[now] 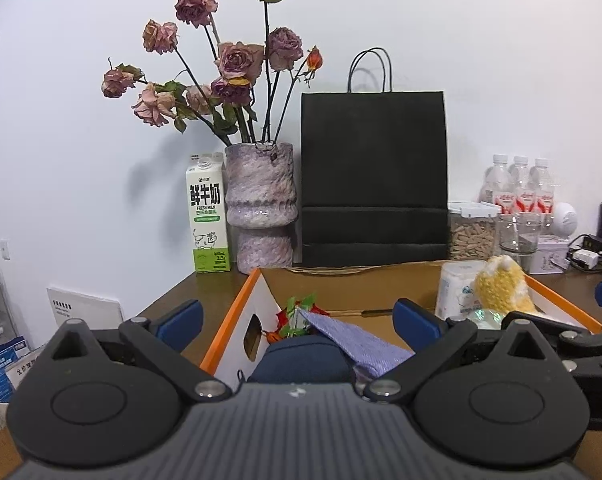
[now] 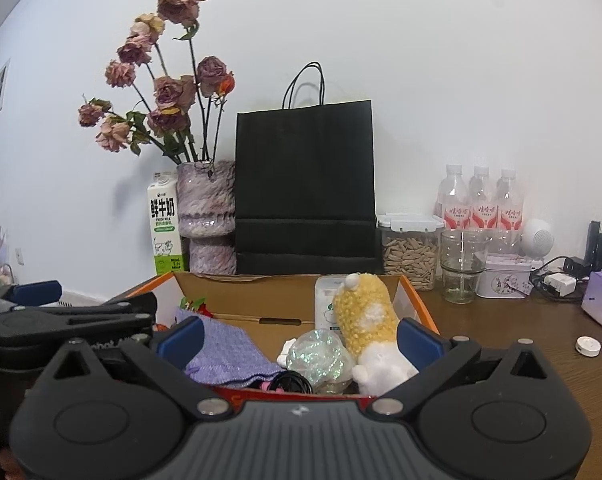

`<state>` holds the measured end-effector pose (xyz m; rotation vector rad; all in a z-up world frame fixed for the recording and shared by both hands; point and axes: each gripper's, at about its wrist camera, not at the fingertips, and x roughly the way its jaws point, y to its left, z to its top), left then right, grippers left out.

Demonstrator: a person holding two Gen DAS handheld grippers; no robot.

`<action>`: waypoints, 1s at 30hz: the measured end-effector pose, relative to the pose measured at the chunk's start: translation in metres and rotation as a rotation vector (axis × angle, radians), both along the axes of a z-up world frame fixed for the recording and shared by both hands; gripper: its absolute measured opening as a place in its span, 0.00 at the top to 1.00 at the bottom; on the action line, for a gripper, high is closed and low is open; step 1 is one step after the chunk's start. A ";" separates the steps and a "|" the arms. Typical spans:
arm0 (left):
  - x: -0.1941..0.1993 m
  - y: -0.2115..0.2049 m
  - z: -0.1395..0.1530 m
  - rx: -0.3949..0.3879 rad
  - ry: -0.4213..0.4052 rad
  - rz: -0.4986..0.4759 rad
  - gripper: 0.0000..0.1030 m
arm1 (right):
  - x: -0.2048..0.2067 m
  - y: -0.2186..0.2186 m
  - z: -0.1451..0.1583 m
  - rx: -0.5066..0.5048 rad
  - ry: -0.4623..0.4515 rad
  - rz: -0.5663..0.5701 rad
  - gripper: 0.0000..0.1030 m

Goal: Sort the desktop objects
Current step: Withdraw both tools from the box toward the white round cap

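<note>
Both grippers are seen spread wide, nothing between the pads. Left gripper point(image 1: 297, 314) and right gripper point(image 2: 299, 336) are held side by side at the near edge of the cardboard box point(image 2: 285, 292). Inside lie the purple cloth point(image 2: 225, 354) left, the yellow plush toy point(image 2: 367, 320) right, upright, nearer the right gripper. The small white disc point(image 2: 587, 346) is left on the desk point(image 2: 501, 320), far right, judged the right hand's reach.

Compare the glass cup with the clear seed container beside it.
The glass cup is round and lidless; the seed container is squarish with a white clip lid. The cup looks nearly empty; the container is almost full of seeds. Both are clear and stand upright on the desk.
</note>
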<state>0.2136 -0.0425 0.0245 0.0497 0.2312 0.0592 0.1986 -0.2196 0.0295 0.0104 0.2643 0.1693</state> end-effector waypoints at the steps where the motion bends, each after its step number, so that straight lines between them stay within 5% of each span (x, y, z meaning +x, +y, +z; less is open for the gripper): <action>1: -0.004 0.001 -0.001 0.005 -0.002 -0.007 0.00 | -0.003 0.001 0.000 -0.010 0.002 0.001 0.00; 10: -0.041 0.005 -0.020 0.040 0.046 -0.076 0.00 | -0.032 0.004 -0.012 -0.106 0.090 0.026 0.00; 21: -0.034 0.013 -0.043 0.019 0.290 -0.130 0.00 | -0.021 0.003 -0.050 -0.096 0.396 0.082 0.00; 30: -0.023 0.021 -0.052 -0.002 0.390 -0.088 0.00 | -0.017 0.007 -0.061 -0.105 0.427 0.090 0.00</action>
